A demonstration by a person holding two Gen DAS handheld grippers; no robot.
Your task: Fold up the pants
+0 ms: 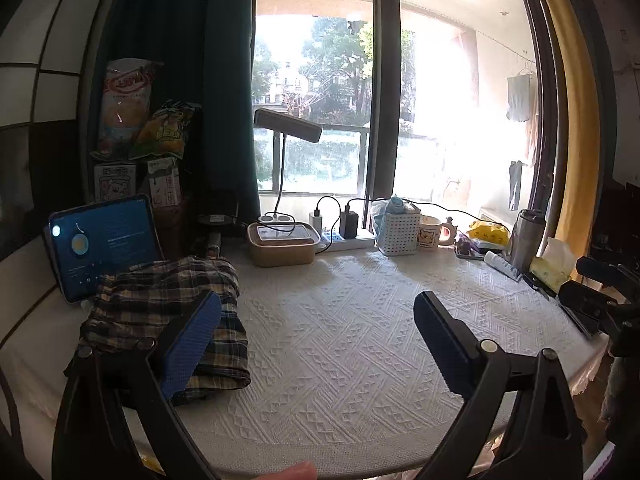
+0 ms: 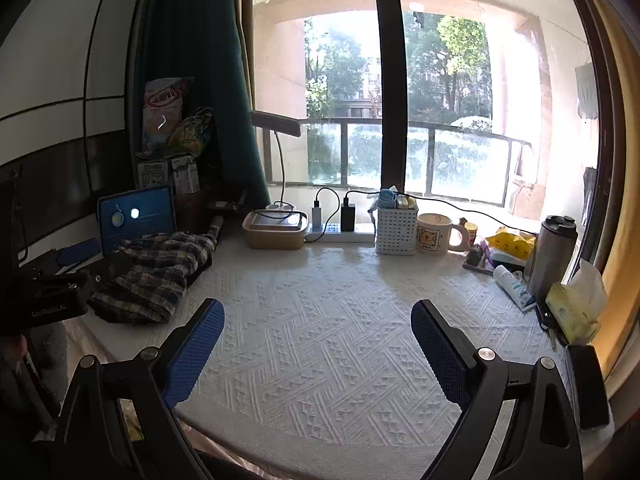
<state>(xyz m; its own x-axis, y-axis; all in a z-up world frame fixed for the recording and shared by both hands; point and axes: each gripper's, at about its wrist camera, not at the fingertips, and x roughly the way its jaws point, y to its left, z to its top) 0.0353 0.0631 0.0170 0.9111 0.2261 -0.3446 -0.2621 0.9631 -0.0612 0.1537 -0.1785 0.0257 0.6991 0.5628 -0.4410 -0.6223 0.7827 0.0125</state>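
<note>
Plaid pants (image 1: 168,312) lie bunched left of my left tongs (image 1: 316,344); both tongs wide open, empty; right tongs (image 2: 318,344).

White textured table (image 2: 320,340), plaid pants (image 2: 156,272) atop.

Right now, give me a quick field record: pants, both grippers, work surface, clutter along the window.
pants: plaid pants, bunched in a heap at the table's left edge, in front of the lit tablet
left gripper: open, empty, beside the heap
right gripper: open, empty, over bare cloth
surface: white textured tablecloth
window side: lamp, power strip, white basket, mug, steel flask
</note>
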